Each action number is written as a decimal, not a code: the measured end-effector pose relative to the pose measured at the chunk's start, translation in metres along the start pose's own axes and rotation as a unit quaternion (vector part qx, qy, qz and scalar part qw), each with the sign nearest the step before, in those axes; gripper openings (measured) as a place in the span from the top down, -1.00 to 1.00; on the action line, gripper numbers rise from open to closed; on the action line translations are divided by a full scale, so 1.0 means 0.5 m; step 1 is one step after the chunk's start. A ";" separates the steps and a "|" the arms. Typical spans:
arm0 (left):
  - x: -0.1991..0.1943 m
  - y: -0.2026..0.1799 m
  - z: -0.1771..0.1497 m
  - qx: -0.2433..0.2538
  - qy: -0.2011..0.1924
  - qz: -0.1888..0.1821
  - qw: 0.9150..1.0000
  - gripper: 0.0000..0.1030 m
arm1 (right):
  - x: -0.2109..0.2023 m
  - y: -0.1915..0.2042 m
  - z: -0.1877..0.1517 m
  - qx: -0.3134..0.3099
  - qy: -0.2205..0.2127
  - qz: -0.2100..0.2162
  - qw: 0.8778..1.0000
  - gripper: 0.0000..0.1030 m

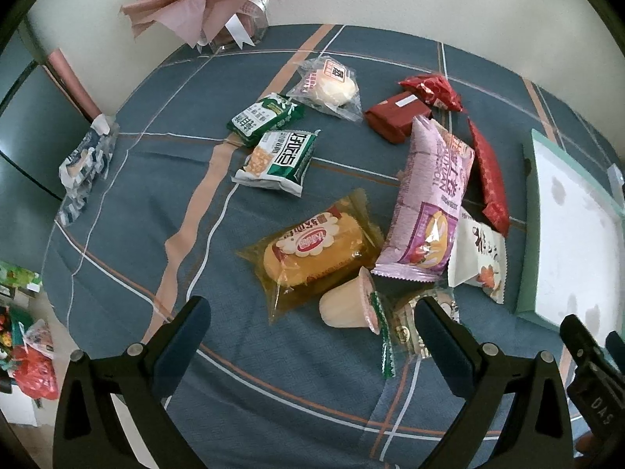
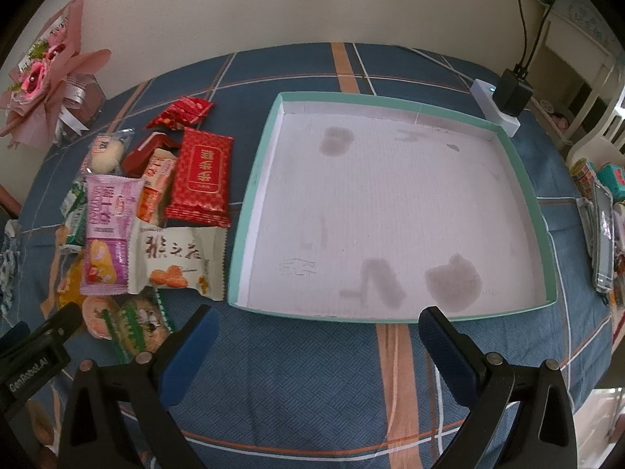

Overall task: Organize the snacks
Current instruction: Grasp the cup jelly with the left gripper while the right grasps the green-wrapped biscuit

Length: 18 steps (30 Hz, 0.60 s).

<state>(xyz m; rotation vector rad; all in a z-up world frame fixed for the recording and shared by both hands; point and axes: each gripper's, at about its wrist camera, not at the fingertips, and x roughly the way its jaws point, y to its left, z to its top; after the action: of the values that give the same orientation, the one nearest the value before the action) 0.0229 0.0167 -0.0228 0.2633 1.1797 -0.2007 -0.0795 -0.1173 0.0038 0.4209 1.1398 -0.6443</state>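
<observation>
Several snack packs lie scattered on a blue plaid tablecloth. In the left wrist view my left gripper (image 1: 312, 324) is open just in front of a pink jelly cup (image 1: 349, 305) and a yellow cake pack (image 1: 312, 248). A purple pack (image 1: 427, 203), two green packs (image 1: 279, 156), a clear bun pack (image 1: 332, 86) and red packs (image 1: 394, 117) lie farther back. In the right wrist view my right gripper (image 2: 318, 332) is open and empty before the near rim of a shallow teal box (image 2: 250, 203). Left of the box lie a red pack (image 2: 201, 176) and a white pack (image 2: 175, 262).
A pink paper bouquet (image 1: 195, 4) stands at the table's far left. A white power strip with a black charger (image 2: 504, 105) sits behind the box. Assorted items (image 2: 601, 226) line the table's right edge. A patterned packet (image 1: 84, 168) lies at the left edge.
</observation>
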 end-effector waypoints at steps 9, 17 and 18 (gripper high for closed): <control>0.016 0.101 0.011 -0.095 0.011 -0.023 0.995 -1.00 | -0.015 0.099 -0.004 -0.039 0.007 0.074 0.996 -1.00; 0.044 0.120 0.012 -0.118 0.033 -0.042 0.992 -1.00 | 0.020 0.207 -0.020 -0.111 0.050 0.103 0.987 -1.00; 0.047 0.119 0.014 -0.118 0.036 -0.045 0.991 -1.00 | 0.025 0.218 -0.025 -0.117 0.055 0.103 0.986 -1.00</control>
<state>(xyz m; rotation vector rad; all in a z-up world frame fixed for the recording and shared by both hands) 0.0551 0.0709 -0.0365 0.0106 1.2745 -0.1294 -0.0127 -0.0312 -0.0138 0.3699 1.2411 -0.3050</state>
